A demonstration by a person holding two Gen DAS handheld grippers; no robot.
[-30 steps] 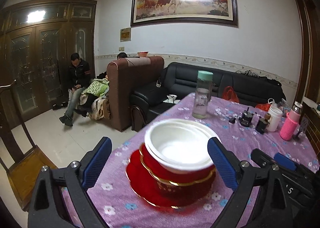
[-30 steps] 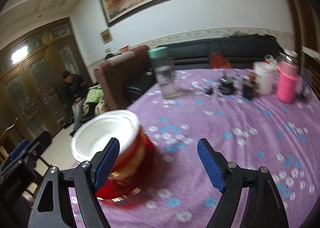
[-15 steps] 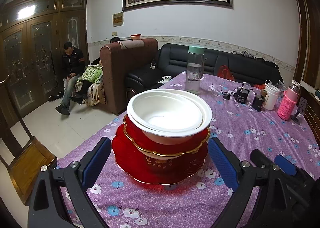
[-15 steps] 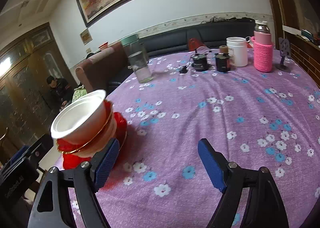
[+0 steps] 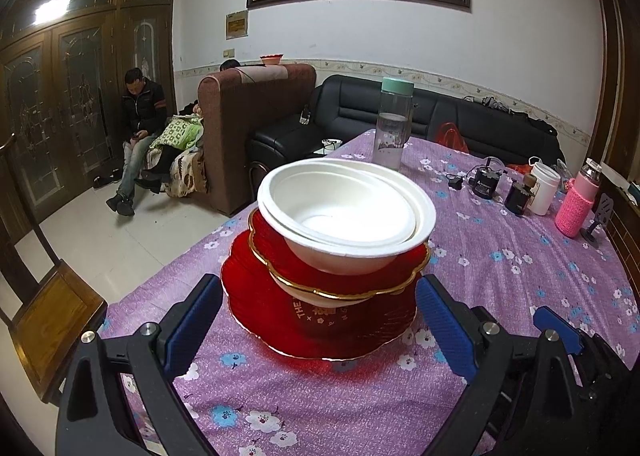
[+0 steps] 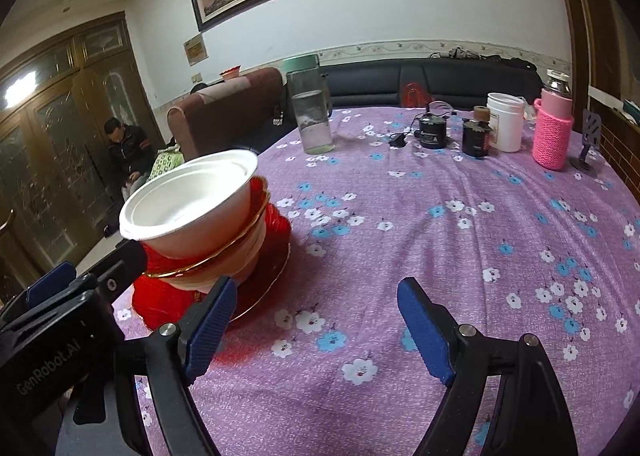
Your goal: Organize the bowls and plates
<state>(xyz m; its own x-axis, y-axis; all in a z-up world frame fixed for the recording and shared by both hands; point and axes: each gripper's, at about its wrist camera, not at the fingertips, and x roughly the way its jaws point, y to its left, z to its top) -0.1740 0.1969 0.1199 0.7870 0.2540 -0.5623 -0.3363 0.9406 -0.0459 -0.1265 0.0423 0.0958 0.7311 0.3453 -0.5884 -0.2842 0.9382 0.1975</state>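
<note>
1. The table (image 5: 520,276), under a purple flowered cloth, fills both views; its near edge is cut off by the frames and the gripper bodies.
2. The sofa (image 5: 400,112) behind the table is partly hidden by things on the table; a person (image 5: 140,124) sits near the doors, small and dim.
3. The stack (image 5: 332,256) stands near the table's left edge: a red plate (image 5: 280,320) at the bottom, a gold-rimmed red bowl (image 5: 344,280) above it, and white bowls (image 5: 340,212) nested on top. How many red pieces lie between plate and bowl is hard to tell, and the bowls sit off-centre and tilted.
4. The left gripper (image 5: 320,320) has its blue fingers (image 5: 192,320) spread wide, one on each side of the plate, holding nothing. Whether the pads touch the rim cannot be told.
5. The right gripper (image 6: 316,324) is also wide open and empty, over bare cloth to the right of the stack. Its left finger (image 6: 208,320) overlaps the plate's edge in the right view, hiding that part.
6. A water bottle (image 6: 310,108) stands upright on the far side of the table.
7. A pink-sleeved flask (image 6: 554,128), a white cup (image 6: 505,122) and small dark items (image 6: 432,132), too small to identify, cluster at the far right.
</note>
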